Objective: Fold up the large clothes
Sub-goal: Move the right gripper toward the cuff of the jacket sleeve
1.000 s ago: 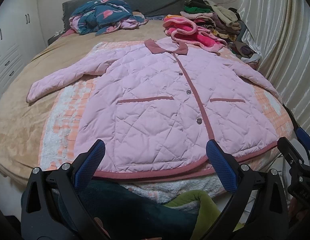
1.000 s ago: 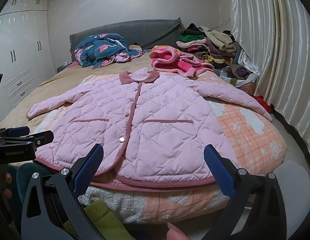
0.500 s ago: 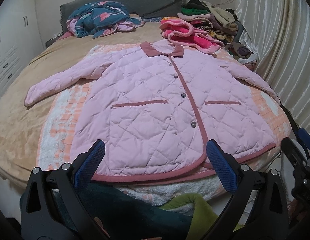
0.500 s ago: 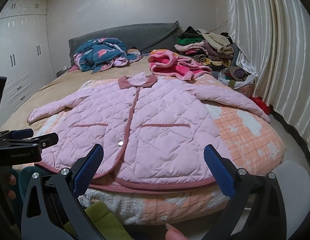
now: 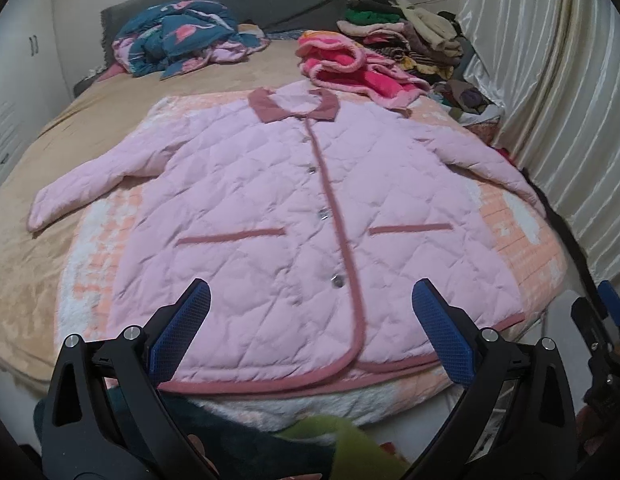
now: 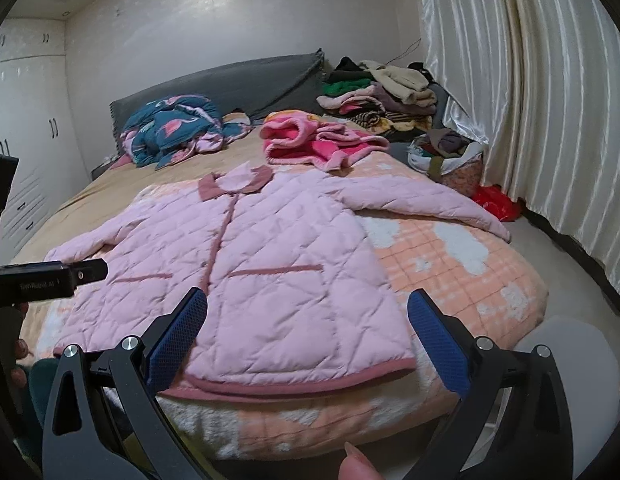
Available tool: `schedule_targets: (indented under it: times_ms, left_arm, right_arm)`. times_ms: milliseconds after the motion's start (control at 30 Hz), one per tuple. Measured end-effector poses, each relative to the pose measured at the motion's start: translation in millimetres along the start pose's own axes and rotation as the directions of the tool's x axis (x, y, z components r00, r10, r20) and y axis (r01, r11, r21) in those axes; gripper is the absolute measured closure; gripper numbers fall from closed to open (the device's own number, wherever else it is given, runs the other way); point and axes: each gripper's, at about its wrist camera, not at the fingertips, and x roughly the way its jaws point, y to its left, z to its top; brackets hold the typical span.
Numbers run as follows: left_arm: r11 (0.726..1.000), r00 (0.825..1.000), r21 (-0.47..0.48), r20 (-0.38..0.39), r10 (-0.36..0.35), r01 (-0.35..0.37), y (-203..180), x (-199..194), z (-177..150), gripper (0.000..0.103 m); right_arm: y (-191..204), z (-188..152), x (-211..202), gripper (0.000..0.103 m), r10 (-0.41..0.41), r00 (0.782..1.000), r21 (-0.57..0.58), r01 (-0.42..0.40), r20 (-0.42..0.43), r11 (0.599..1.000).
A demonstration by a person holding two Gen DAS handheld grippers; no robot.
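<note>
A pink quilted jacket (image 5: 293, 216) with a dusty-rose collar and trim lies flat, front up and buttoned, sleeves spread, on an orange-and-white blanket (image 5: 522, 232) on the bed. It also shows in the right wrist view (image 6: 269, 264). My left gripper (image 5: 310, 320) is open and empty, held above the jacket's hem. My right gripper (image 6: 307, 324) is open and empty, above the hem's right corner. The left gripper's body (image 6: 49, 280) shows at the left of the right wrist view.
A blue patterned quilt (image 5: 181, 36) lies by the grey headboard. A pink fleece garment (image 5: 350, 68) lies behind the collar. A stack of folded clothes (image 6: 382, 96) stands at the back right. Curtains (image 6: 530, 100) hang on the right, white wardrobes (image 6: 25, 140) on the left.
Both grippers have risen and moved forward over the foot of the bed, so the jacket sits lower and nearer in both views. Both stay open. The jacket has not moved.
</note>
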Motion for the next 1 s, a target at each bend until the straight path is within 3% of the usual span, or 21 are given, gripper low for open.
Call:
schedule_targets:
  times_ms: [533, 1000]
  left_arm:
    - [0.999, 0.999, 0.022, 0.024, 0.046, -0.047, -27, 32, 82, 0.008]
    - [0.999, 0.999, 0.022, 0.035, 0.025, -0.026, -43, 78, 133, 0.008]
  right_arm:
    - [-36, 53, 31, 0.004, -0.04, 0.996, 0.025, 0.039, 0.076, 0.999]
    - [-33, 95, 105, 0.004, -0.077, 0.997, -0.012, 0.077, 0.025, 0.997]
